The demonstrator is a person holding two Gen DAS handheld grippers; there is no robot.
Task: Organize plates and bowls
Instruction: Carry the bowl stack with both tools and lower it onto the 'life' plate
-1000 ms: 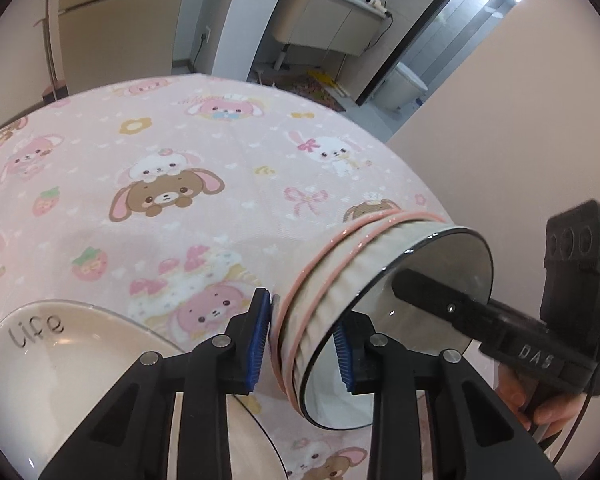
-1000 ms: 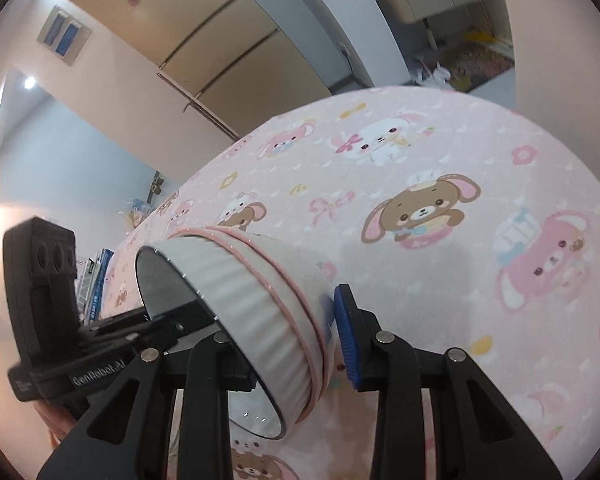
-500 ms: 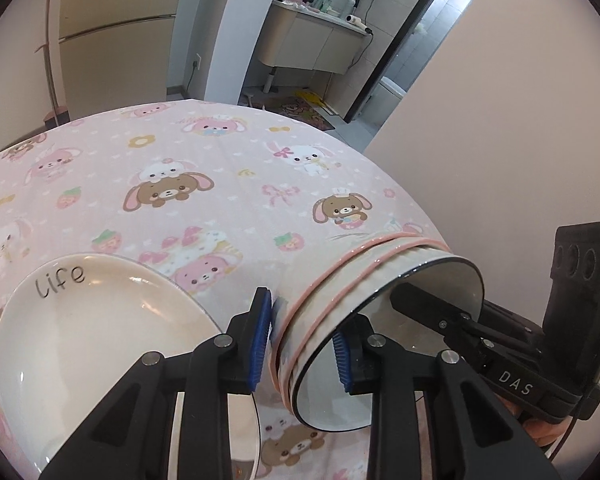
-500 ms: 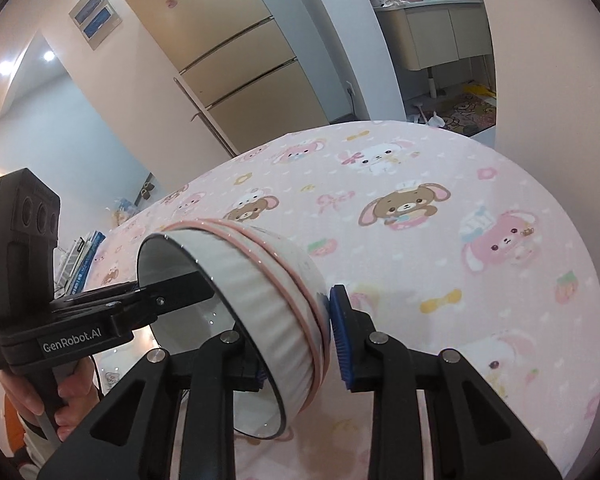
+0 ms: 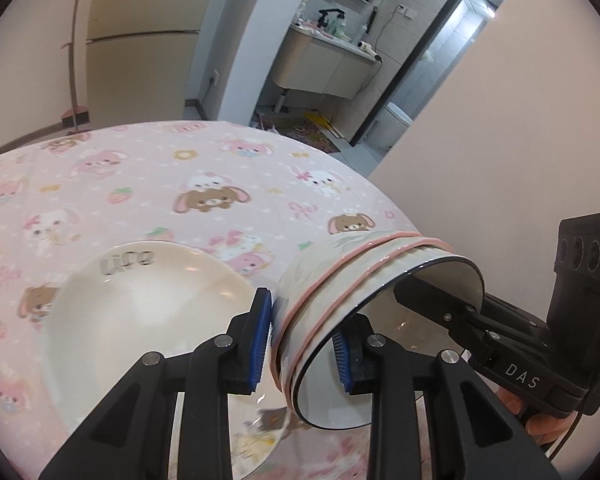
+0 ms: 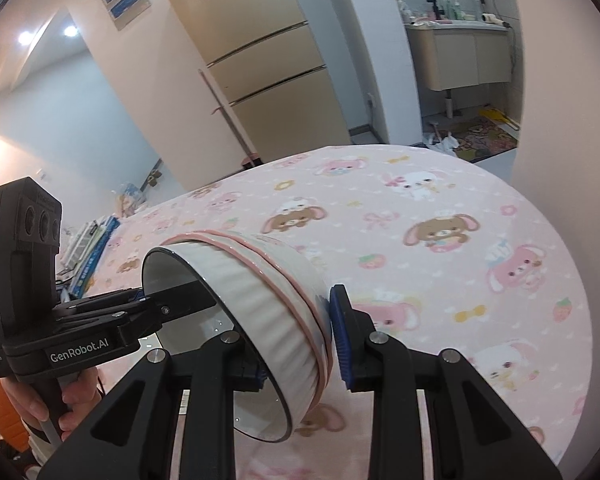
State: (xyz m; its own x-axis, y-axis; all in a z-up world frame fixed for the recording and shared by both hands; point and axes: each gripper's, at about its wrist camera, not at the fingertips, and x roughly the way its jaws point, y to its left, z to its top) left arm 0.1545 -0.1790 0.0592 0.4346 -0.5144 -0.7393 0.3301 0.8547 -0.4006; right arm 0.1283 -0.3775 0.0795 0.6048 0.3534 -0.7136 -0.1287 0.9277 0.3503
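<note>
Two-claw bowl transfer
Left claw (image 5: 302, 344) and right claw (image 6: 296, 350) are clamping the tilted bowl (image 5: 364, 276); uneven pull risks rim slip.

**A lived-in home: dining corner beside an open washroom**

This is a home, a flat's dining area. A round table (image 5: 100, 184) wears a pink tablecloth (image 6: 440, 280) printed with cartoon bunnies, bears and strawberries, a domestic pattern. Behind it stands a tall beige fridge (image 6: 268, 60) with several doors, and a broom (image 5: 75, 60) leans against the wall by it. An open passage leads to a washroom: a wall-hung vanity cabinet (image 5: 320, 68) with a black tap and toiletry bottles on top, a patterned floor mat (image 6: 488, 140), and a white toilet (image 5: 394, 126) past a dark door frame. Books or boxes (image 6: 90, 252) pile up at the room's far edge under recessed ceiling lights (image 6: 70, 31).
</note>
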